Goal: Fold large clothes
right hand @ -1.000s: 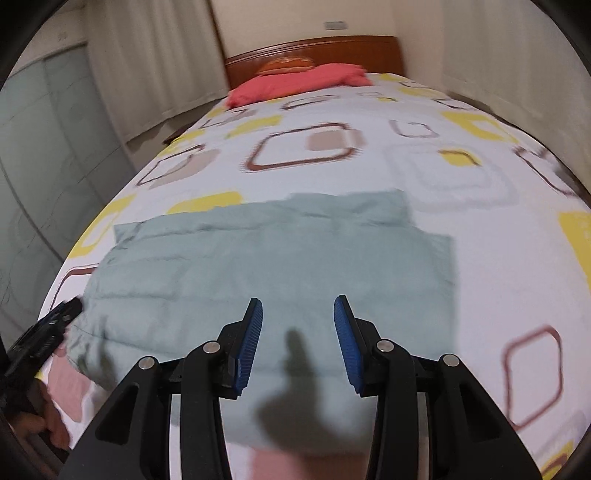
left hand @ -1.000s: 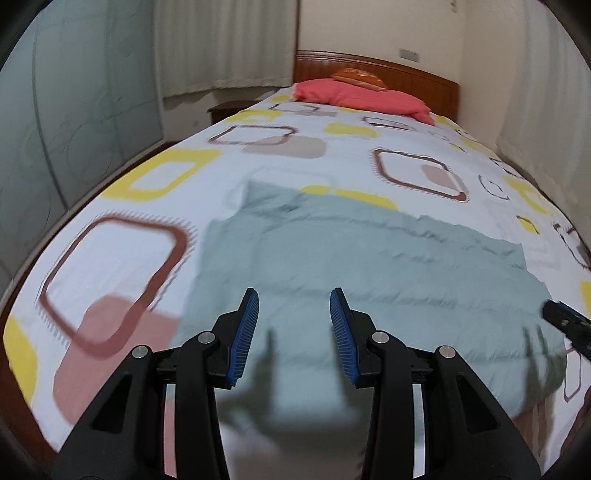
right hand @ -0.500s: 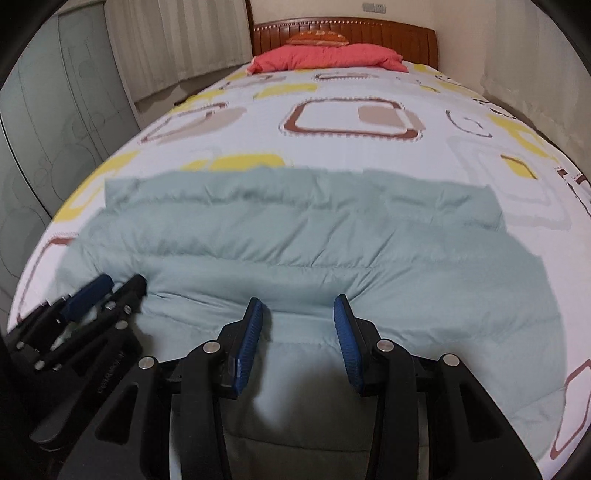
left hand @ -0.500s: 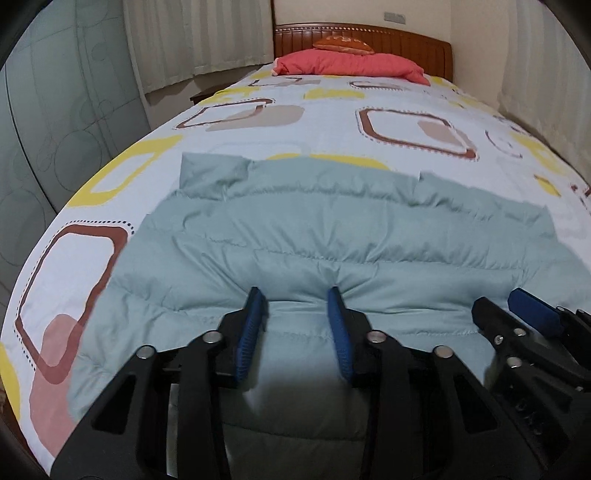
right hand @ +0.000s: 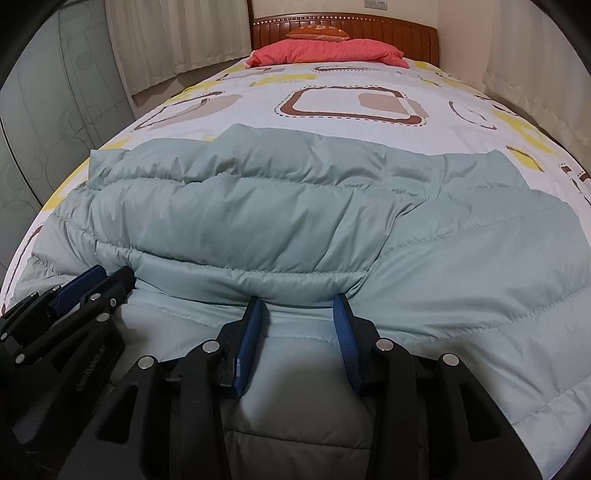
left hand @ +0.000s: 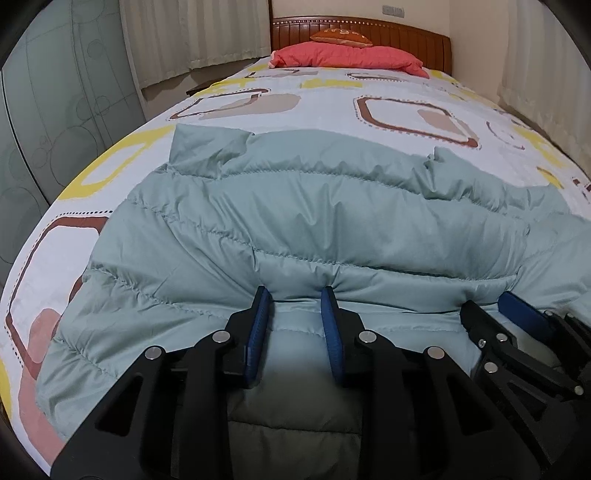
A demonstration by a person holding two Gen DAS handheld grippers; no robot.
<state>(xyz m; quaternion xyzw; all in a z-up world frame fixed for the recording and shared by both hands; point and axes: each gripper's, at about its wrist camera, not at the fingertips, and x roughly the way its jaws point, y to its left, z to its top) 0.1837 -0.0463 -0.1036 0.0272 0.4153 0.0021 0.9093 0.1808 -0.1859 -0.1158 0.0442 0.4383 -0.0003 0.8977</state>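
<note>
A pale green quilted down jacket point(left hand: 295, 221) lies spread across the near end of the bed, also in the right wrist view point(right hand: 295, 229). My left gripper point(left hand: 295, 295) is open, its blue fingertips pressed into a fold of the jacket near its near edge. My right gripper point(right hand: 299, 302) is open, fingertips pressed into the same fold further right. Each gripper shows in the other's view: the right gripper point(left hand: 495, 310) at lower right, the left gripper point(right hand: 99, 280) at lower left. Puffy fabric bulges between both pairs of jaws.
The bed point(left hand: 406, 110) has a white cover with brown and yellow squares. A red pillow point(left hand: 347, 57) and an orange cushion point(left hand: 340, 36) lie by the wooden headboard point(left hand: 406, 40). Curtains point(left hand: 192, 33) and a glass wardrobe door point(left hand: 55, 110) stand left.
Both grippers came down and forward from above the bed onto the jacket and drew close together. Their fingertips now push into a fold of the fabric.
</note>
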